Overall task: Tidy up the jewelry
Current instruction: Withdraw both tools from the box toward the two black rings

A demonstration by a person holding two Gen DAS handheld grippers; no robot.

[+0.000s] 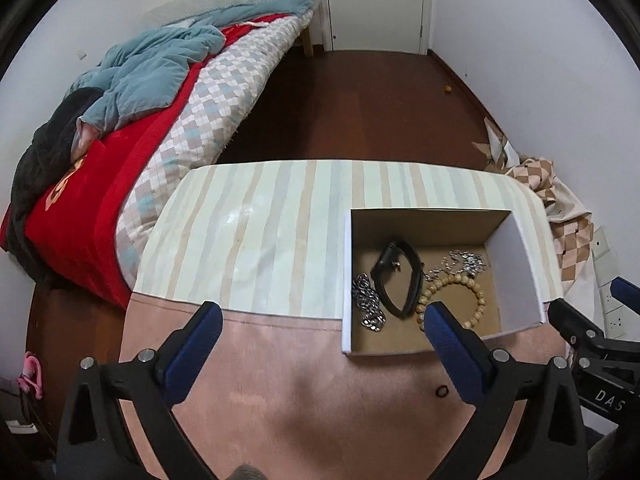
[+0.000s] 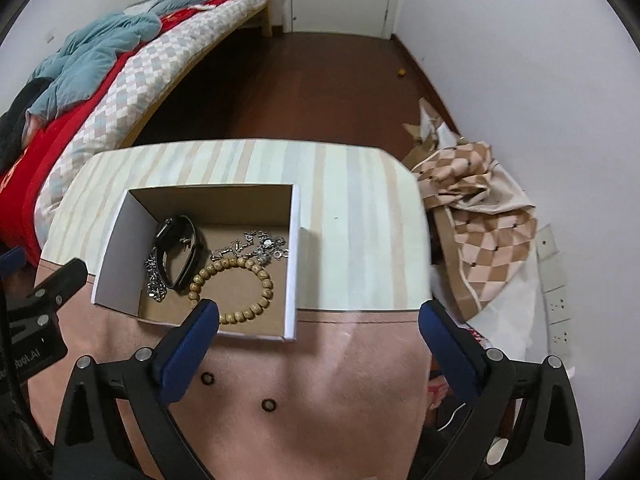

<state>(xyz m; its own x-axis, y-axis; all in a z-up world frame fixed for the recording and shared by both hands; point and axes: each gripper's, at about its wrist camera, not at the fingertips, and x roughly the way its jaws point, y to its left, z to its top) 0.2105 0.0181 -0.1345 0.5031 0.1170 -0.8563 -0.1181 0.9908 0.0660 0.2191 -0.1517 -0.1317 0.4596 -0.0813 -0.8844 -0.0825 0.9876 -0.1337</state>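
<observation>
Both spread and empty, the left hand-held gripper (image 1: 322, 316) and right hand-held gripper (image 2: 318, 314) hover near the open cardboard box (image 2: 294, 264) holding a wooden bead bracelet (image 2: 256, 280); two small black rings (image 2: 268, 405) left on the worktop (image 2: 352, 216) may slip a clumsy pinch.

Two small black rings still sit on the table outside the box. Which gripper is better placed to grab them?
Right, probably. Both black rings lie just ahead of the open right gripper; the left gripper has only one nearby.

table (image 2: 340, 184) pale green-beige stripes + pink front | box (image 2: 294, 248) white, brown inside | bracelet (image 2: 256, 276) tan beads | band (image 2: 176, 248) black | chains (image 2: 264, 242) silver | finger pads (image 2: 188, 344) blue
</observation>
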